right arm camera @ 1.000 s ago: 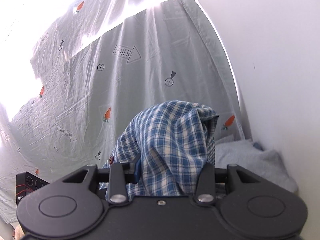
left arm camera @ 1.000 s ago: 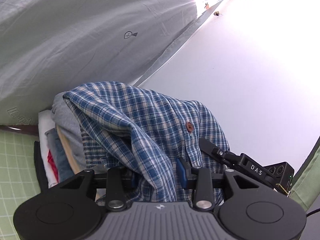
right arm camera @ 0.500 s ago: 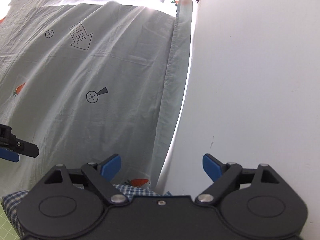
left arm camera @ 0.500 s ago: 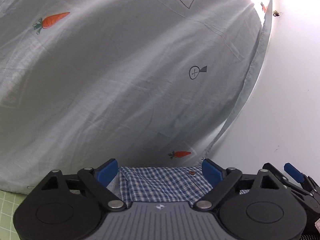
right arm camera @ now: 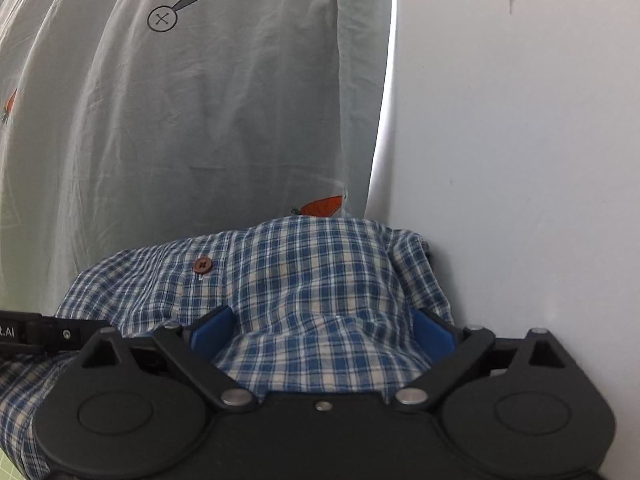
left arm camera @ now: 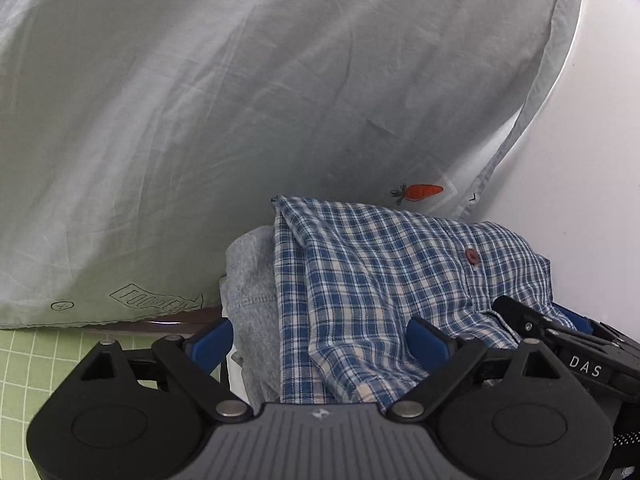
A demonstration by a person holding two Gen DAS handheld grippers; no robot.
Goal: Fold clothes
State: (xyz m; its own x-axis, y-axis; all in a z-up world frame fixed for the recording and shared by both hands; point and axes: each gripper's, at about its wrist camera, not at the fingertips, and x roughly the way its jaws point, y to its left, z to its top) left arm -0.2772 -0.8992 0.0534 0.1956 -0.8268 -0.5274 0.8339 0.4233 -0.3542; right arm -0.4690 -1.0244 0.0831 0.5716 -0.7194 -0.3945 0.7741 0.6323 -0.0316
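Note:
A folded blue plaid shirt (left arm camera: 384,272) with a brown button lies on top of a pile of folded clothes, over a grey garment (left arm camera: 252,276). My left gripper (left arm camera: 320,344) is open, its blue pads wide apart above the shirt's near edge. The shirt also shows in the right wrist view (right arm camera: 320,280). My right gripper (right arm camera: 324,332) is open too, its pads either side of a hump of plaid cloth without pinching it. The right gripper's black body (left arm camera: 568,344) shows at the right of the left wrist view.
A pale grey sheet (left arm camera: 240,100) printed with carrots and arrows hangs behind the pile. A white wall (right arm camera: 520,140) stands to the right. A green grid mat (left arm camera: 28,364) lies at the lower left.
One second ago both grippers were shut on the plaid shirt. They let go and lifted toward the sheet, and now they are tilted back down over the shirt resting on the pile.

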